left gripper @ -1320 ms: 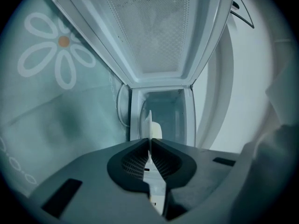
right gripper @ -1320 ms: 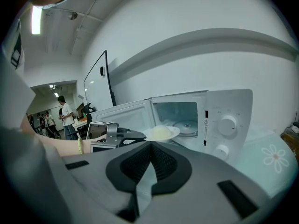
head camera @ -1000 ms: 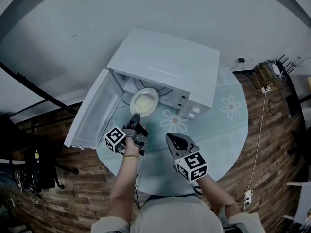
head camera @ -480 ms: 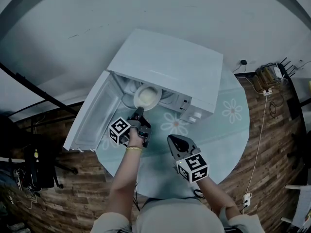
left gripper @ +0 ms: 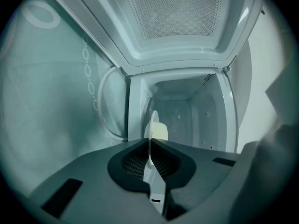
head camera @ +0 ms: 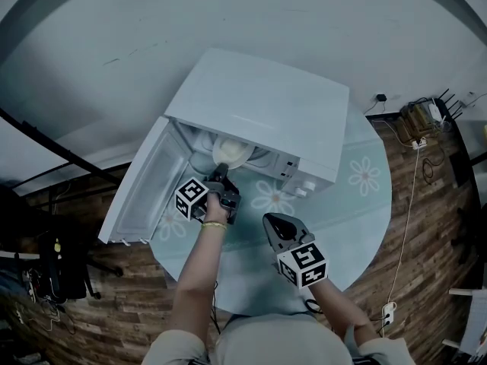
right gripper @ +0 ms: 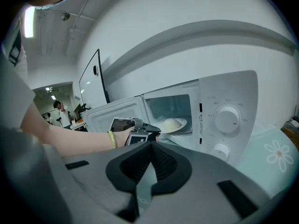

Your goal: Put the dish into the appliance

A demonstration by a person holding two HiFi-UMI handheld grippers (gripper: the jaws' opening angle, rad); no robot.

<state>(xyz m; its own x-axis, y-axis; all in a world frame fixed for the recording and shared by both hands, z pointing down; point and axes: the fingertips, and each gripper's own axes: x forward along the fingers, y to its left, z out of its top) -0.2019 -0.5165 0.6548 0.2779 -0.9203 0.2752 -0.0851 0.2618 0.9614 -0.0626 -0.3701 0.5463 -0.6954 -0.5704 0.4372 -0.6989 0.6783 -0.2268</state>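
While the top of the microwave [head camera: 259, 105] hides the far rim of the plate [head camera: 230, 152], left gripper [head camera: 218, 176] fingers clamp its near edge inside the cavity | right gripper [head camera: 271, 222] fingers closed, empty, above counter [head camera: 346, 204]

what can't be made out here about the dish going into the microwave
- Head view: the microwave roof hides its cavity floor and part of the dish.
- Left gripper view: the dish sits edge-on in the left tool, its face unseen.
- Right gripper view: whether the dish rests on the cavity floor is too small to tell; panel print unreadable.
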